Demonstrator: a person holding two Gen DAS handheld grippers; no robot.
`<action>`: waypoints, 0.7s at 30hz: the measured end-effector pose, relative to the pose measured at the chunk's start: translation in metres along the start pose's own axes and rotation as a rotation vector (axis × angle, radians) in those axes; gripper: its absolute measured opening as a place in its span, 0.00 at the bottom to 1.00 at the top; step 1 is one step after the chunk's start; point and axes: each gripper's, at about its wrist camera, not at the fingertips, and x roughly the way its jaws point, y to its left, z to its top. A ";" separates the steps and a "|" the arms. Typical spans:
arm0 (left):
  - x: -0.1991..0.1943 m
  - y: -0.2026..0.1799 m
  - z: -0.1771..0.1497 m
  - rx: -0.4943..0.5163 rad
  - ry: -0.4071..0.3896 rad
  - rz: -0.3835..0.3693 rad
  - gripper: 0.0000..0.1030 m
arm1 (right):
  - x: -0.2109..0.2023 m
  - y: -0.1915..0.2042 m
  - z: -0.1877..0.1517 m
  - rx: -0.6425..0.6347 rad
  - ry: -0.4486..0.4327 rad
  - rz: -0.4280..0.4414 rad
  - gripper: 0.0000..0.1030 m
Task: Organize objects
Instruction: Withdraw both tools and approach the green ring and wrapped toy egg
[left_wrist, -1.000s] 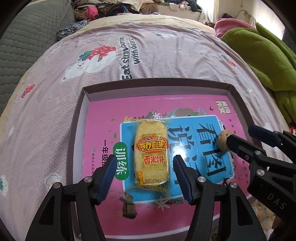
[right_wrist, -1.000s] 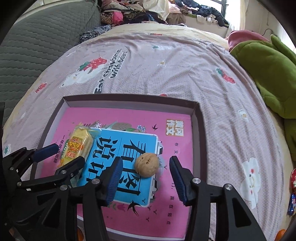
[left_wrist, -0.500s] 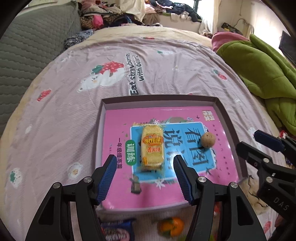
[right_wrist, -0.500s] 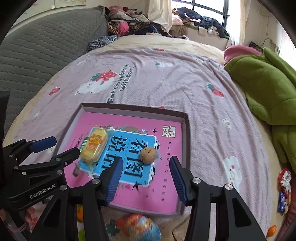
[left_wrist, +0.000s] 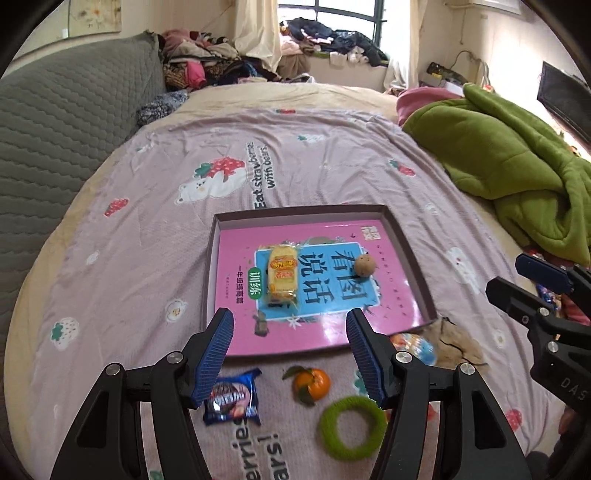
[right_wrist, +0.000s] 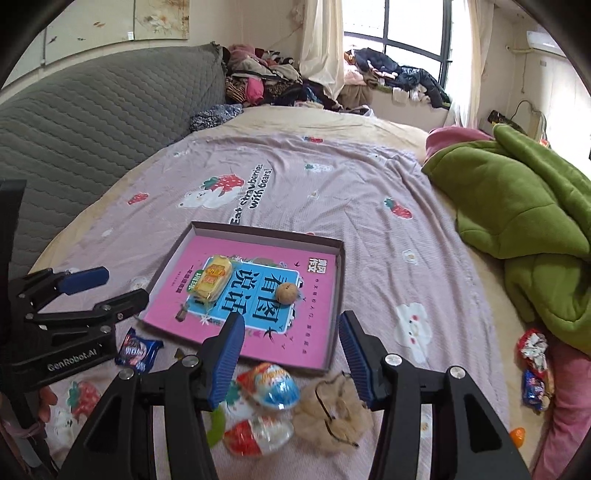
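Both tongs, left (left_wrist: 290, 354) and right (right_wrist: 291, 356), apart and empty; rice cracker (left_wrist: 282, 272) and walnut (left_wrist: 365, 264) lie in tray (left_wrist: 408, 254).

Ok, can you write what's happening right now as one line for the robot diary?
tongs: left open, right open, both empty | tray: rice cracker, walnut | outside the tray: cookie pack, tangerine, green ring

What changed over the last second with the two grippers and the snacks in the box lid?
Both the left gripper and right gripper pulled up and back from the shallow pink-lined box lid, open and empty, bringing loose items on the bed into view. The yellow rice-cracker packet and round brown walnut stayed where they lay.
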 end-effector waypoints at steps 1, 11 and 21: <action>-0.005 -0.002 -0.003 0.002 0.002 -0.002 0.63 | -0.006 0.000 -0.004 -0.004 -0.003 -0.004 0.51; -0.041 -0.029 -0.031 0.047 -0.006 0.007 0.63 | -0.050 -0.004 -0.035 -0.021 -0.040 -0.015 0.51; -0.041 -0.036 -0.065 0.040 0.016 0.001 0.63 | -0.061 -0.013 -0.072 -0.023 -0.031 -0.027 0.52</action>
